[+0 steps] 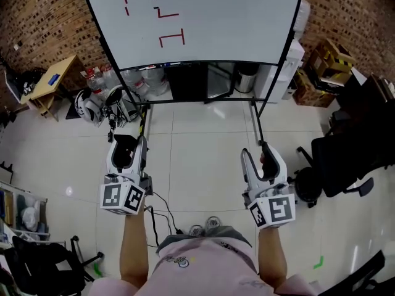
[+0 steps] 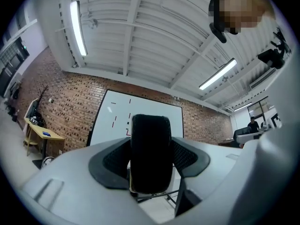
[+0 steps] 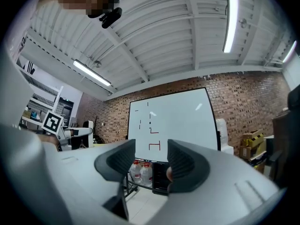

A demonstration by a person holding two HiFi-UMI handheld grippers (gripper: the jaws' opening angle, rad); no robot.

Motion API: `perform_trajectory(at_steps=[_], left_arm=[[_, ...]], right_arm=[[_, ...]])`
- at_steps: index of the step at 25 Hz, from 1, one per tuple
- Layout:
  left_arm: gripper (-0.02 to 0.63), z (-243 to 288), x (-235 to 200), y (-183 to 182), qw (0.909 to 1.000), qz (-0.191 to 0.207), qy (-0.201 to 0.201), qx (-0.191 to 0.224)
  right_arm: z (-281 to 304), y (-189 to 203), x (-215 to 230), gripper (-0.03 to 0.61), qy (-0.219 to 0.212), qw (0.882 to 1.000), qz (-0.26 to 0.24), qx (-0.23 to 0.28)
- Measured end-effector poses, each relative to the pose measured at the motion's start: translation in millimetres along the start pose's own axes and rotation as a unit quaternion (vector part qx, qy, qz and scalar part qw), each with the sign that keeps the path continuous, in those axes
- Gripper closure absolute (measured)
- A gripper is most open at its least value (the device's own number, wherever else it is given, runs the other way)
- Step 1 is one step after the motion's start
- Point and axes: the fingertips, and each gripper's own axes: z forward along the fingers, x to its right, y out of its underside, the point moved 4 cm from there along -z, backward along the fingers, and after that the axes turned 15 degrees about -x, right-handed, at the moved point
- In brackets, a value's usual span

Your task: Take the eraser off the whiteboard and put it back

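Note:
A whiteboard on a rolling stand stands ahead, with short red and black marks on its upper left. My left gripper is some way from the board, level, and shut on a black ribbed eraser. In the left gripper view the eraser stands upright between the pads of my left gripper and hides part of the whiteboard. My right gripper is beside it and open. In the right gripper view my right gripper holds nothing, and the whiteboard shows through the gap.
Water bottles and a dark cabinet sit under the board. A wooden desk and a helmet are at the left. A black office chair and cardboard boxes stand at the right. Cables trail on the tiled floor.

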Motion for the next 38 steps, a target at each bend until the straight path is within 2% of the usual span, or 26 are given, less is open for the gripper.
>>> perform_trajectory(at_steps=[4, 10, 17, 24, 38], left_arm=[[0.35, -24.2, -8.0, 5.2, 0.9998, -0.003, 0.009, -0.017], [0.35, -55.6, -35.5, 5.3, 0.9998, -0.016, 0.001, -0.012], [0.35, -71.2, -21.5, 0.4, 0.9999, -0.007, -0.015, -0.005], [0.35, -89.4, -13.0, 7.2, 0.9994, -0.026, -0.022, -0.007], [0.351, -101.7, -13.0, 7.6, 0.9994, -0.011, -0.033, -0.004]], right_arm=[[-13.1, 13.5, -27.0, 0.37, 0.006, 1.0, 0.003, -0.015], [-6.6, 23.1, -62.8, 0.37, 0.002, 1.0, -0.004, -0.023], [-8.9, 6.1, -54.3, 0.37, -0.002, 1.0, -0.013, -0.012], [-16.2, 9.3, -59.8, 0.37, -0.014, 1.0, -0.012, -0.016], [-16.1, 11.4, -67.3, 0.37, -0.028, 0.999, -0.017, -0.016]])
